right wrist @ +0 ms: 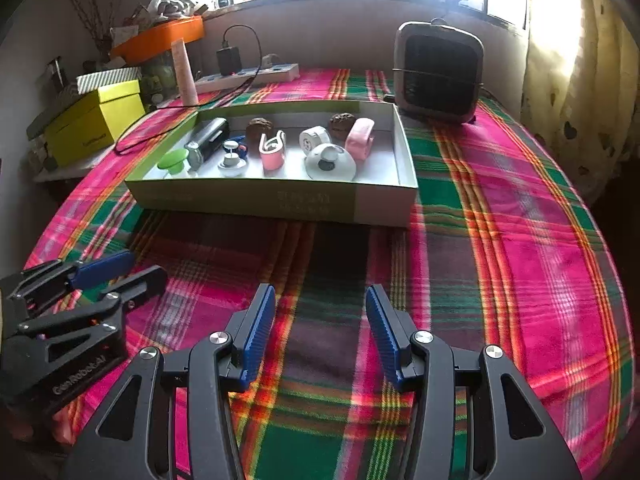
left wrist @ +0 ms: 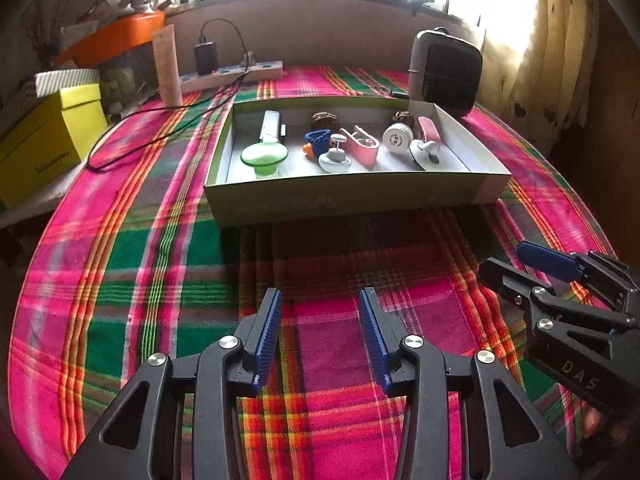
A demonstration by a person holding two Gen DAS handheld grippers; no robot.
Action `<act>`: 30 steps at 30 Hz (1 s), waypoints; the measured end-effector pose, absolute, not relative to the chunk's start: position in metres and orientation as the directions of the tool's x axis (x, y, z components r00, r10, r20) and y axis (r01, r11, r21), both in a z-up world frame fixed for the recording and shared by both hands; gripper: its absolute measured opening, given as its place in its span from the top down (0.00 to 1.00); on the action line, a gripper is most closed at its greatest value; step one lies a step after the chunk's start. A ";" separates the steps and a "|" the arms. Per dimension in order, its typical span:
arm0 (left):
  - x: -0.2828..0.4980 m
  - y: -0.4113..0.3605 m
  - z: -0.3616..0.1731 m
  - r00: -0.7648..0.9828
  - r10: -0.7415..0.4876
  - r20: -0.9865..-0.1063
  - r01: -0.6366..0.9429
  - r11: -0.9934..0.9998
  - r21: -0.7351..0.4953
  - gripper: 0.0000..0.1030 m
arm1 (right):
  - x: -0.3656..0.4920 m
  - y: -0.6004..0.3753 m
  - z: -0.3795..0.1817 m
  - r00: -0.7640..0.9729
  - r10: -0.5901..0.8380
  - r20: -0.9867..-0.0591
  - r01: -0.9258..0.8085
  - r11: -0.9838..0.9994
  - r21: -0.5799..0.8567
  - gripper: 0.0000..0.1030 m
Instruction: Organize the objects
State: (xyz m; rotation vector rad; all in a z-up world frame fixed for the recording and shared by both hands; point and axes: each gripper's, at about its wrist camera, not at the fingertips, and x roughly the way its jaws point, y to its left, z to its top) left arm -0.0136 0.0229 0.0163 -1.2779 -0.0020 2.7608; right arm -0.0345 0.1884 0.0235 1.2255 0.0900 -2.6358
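The objects (left wrist: 344, 146) to be organized all sit inside the shallow green box (left wrist: 352, 196), toward the far edge of the surface (left wrist: 120, 264), none of them in hand.

And the left gripper (left wrist: 320, 300) hangs over the bare plaid cloth with its blue-padded jaws wide apart, nothing between them, touching nothing. The right gripper (right wrist: 320, 296) is the same: jaws spread, empty, poised just short of the box's near wall. The two tools sit side by side, close together, both aimed at the box.

Out to the contents: the pink clip (left wrist: 362, 145) looks like light, stiff plastic, and its narrow body is the place to pinch. The green suction cup (left wrist: 265, 157) seems rubbery and light; the stem under its dome would give the surer hold, since the dome could be slippery. The white round reel (left wrist: 397, 139) looks smooth and hard, so it likely wants squeezing across its flat faces. The silver cylinder (right wrist: 208, 136) at the left end appears the heaviest piece, best taken mid-length.

Beyond the box, at the far right corner, a small heater (right wrist: 438, 74) stands upright, and a power strip (right wrist: 256, 74) lies along the far edge.
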 end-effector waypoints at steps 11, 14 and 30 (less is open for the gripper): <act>-0.011 0.029 0.014 -0.644 0.060 -0.763 -0.077 -0.997 -0.013 0.58 | -0.027 0.184 0.019 -0.619 -0.132 -0.774 0.210 -0.978 -0.001 0.47; -0.011 0.030 0.013 -0.644 0.055 -0.763 -0.072 -0.997 -0.010 0.57 | -0.026 0.185 0.018 -0.623 -0.130 -0.772 0.206 -0.979 -0.002 0.45; -0.011 0.032 0.013 -0.644 0.042 -0.764 -0.062 -0.998 -0.003 0.55 | -0.026 0.185 0.019 -0.622 -0.129 -0.772 0.207 -0.978 -0.003 0.44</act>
